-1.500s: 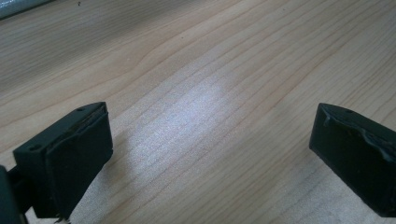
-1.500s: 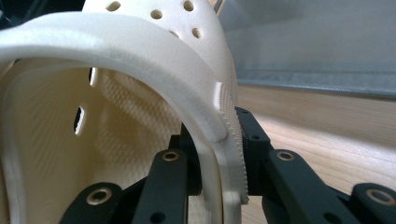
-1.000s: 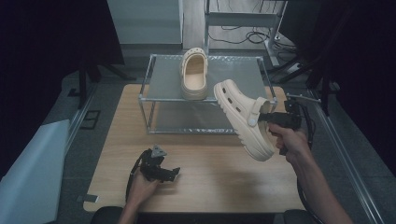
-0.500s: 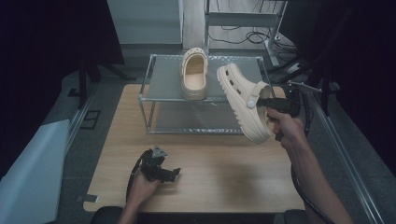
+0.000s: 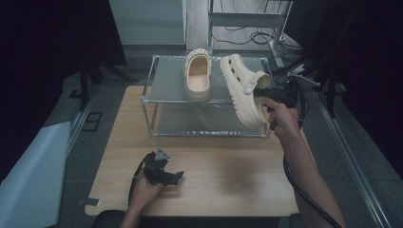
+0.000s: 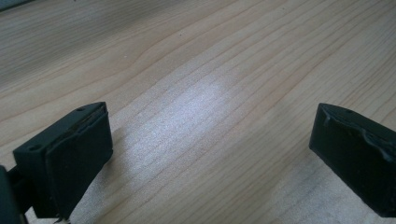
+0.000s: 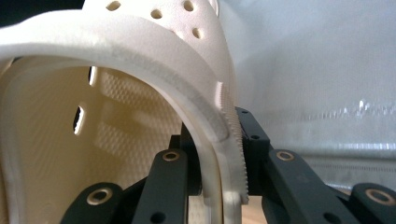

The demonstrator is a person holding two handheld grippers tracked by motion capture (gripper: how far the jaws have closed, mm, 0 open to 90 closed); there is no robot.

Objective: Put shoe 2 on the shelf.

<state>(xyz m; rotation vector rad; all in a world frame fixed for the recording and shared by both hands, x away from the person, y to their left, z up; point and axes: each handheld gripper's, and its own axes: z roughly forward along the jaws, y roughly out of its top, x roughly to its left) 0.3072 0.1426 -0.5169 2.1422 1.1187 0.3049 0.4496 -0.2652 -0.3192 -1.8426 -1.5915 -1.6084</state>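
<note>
The left gripper [image 5: 177, 177] rested on the near table [image 5: 228, 180], jaws spread and empty. On the far rack [image 5: 164, 85] lay one clog [image 5: 197, 76]. Right of it, the right gripper [image 5: 263, 93] pinched the second clog's [image 5: 244, 92] rim, its length running near-to-far over the rack's right end.

Your pale wooden table [image 5: 228, 185] has a smooth, matt top with fine straight grain, and it takes a soft sheen under the light in the left gripper view. The black left gripper [image 6: 210, 154] you hold has dull, slightly rough pads [image 6: 79, 154]. The cream foam-like clog [image 7: 154, 93] clamped in your black right gripper [image 7: 219, 186] looks matt, with a ridged rim and a dimpled insole. The shelf rack [image 5: 153, 102] has a shiny metal frame and cloudy translucent panels.
</note>
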